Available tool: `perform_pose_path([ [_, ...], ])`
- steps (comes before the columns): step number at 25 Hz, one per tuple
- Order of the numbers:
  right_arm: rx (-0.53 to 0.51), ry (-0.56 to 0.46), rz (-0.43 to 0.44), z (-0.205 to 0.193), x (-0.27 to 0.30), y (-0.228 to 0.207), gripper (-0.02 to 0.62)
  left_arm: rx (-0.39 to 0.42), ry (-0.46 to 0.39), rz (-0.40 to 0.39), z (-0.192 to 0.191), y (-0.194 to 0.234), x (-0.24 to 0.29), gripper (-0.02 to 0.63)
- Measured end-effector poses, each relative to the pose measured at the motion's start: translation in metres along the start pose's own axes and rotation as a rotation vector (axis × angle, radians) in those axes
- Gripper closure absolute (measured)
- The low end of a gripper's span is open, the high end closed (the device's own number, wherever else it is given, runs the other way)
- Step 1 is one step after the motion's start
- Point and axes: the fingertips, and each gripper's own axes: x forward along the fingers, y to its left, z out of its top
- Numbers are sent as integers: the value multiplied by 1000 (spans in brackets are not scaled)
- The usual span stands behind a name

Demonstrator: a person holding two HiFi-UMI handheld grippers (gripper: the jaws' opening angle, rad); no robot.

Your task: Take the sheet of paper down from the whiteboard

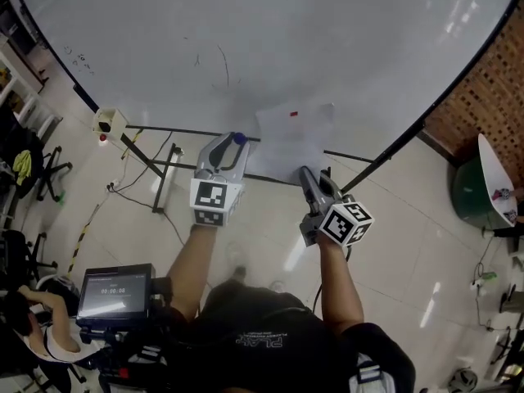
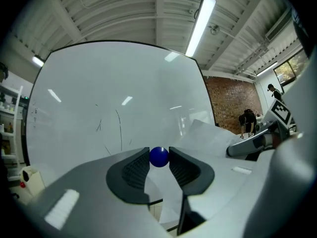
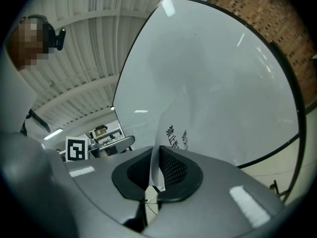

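White sheet of paper with black print [image 1: 295, 142]: lower centre of the head view, its top against the large white whiteboard [image 1: 246, 39], its bottom edge drawn off the board toward you.
Right gripper [image 3: 157, 168]: clenched on the sheet's lower edge. The paper rises from between the dark ribbed pads [image 3: 173, 168] at the bottom centre of the right gripper view.
Left gripper [image 2: 159, 158]: grasping a small blue ball [image 2: 159, 156], probably a magnet, at its jaw tips, bottom centre of the left gripper view, just left of the sheet.
Red spot [image 1: 293, 114]: small, near the sheet's top edge. You cannot tell at this size whether it is a magnet or a mark.
Weight: judged next to nothing; the sheet will follow any pull you give it.
Stiffness: limp. In the left gripper view it bows and folds away from the board.
Fragility: likely to tear or crease if you tug while anything pins its top.
Slip: thin and smooth, so a firm pinch between ribbed pads suits it.
Where to hold: the free lower edge, as your right gripper has it. A corner would probably crumple more readily.
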Motion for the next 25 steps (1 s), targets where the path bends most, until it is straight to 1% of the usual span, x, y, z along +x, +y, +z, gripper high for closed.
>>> perform_pose_path([
  [3, -34, 14, -5, -8, -18, 2, 581, -8, 4, 9, -6, -24, -16, 482],
  [8, -112, 46, -52, -17, -45, 5, 581, -18, 30, 26, -17, -56, -44, 482],
  [13, -152, 62, -54, -23, -72, 14, 581, -43, 42, 45, -24, -90, -69, 482],
  [19, -209, 72, -79, -30, -65, 22, 583, -52, 66, 60, -38, -93, -75, 482],
  [25, -266, 74, -93, -31, -49, 30, 583, -68, 67, 78, -38, -88, -74, 482],
])
